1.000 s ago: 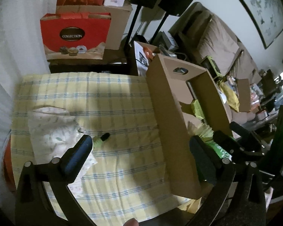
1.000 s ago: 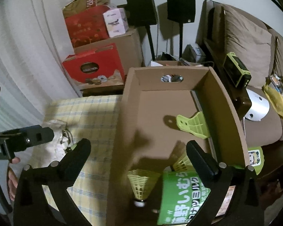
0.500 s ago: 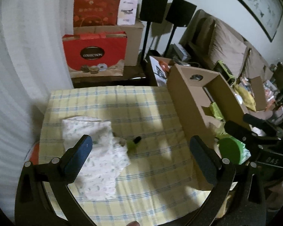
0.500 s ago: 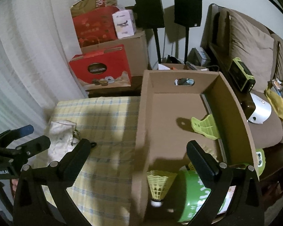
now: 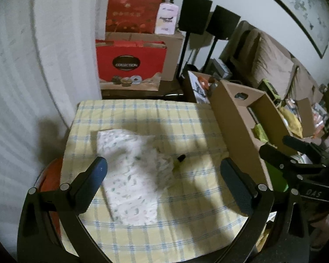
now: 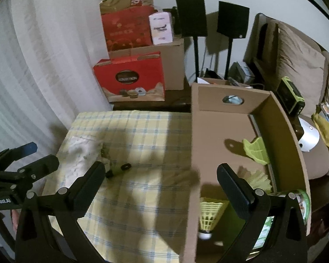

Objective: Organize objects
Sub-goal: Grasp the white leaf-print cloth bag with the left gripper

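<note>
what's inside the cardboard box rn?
Inside the cardboard box: a green clip by the right wall, a yellow shuttlecock and a paler one, plus a green package at the near end. The right gripper partly hides that end.

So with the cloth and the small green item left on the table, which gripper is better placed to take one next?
Probably the left gripper: it is open and faces the cloth and the green item. The right gripper, also open, hangs by the box with the shuttlecocks.
</note>
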`<state>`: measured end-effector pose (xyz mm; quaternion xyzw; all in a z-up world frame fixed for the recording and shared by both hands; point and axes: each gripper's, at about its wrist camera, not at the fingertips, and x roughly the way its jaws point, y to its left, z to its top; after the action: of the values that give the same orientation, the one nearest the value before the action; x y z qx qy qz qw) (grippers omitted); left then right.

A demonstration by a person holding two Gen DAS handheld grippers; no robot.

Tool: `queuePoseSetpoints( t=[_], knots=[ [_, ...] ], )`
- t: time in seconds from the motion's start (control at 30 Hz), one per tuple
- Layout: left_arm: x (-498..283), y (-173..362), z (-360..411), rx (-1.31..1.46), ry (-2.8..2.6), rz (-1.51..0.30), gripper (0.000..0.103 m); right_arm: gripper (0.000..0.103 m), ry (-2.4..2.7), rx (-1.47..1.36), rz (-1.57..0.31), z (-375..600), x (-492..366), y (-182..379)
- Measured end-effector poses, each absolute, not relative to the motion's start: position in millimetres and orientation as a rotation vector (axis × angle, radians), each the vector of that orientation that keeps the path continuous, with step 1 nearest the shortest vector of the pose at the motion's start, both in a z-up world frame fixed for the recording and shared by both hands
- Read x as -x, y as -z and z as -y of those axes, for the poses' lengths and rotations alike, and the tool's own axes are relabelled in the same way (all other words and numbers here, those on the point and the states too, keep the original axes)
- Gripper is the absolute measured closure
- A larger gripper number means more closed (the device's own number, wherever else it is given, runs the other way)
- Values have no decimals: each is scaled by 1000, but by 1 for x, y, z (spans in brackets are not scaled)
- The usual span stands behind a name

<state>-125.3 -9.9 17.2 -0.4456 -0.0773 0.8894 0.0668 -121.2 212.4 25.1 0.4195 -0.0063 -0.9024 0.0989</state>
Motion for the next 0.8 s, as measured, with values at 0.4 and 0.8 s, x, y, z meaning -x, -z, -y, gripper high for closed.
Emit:
queuePoseSetpoints(
  t=[0.4, 0.8],
  knots=[
    [118, 39, 59, 1471, -2678, 342, 0, 0, 2606, -1242, -20, -180, 118, -6],
    [120, 93, 67, 1567, -2679, 367, 0, 0, 2569, -1233, -18, -161, 113, 17]
  ],
)
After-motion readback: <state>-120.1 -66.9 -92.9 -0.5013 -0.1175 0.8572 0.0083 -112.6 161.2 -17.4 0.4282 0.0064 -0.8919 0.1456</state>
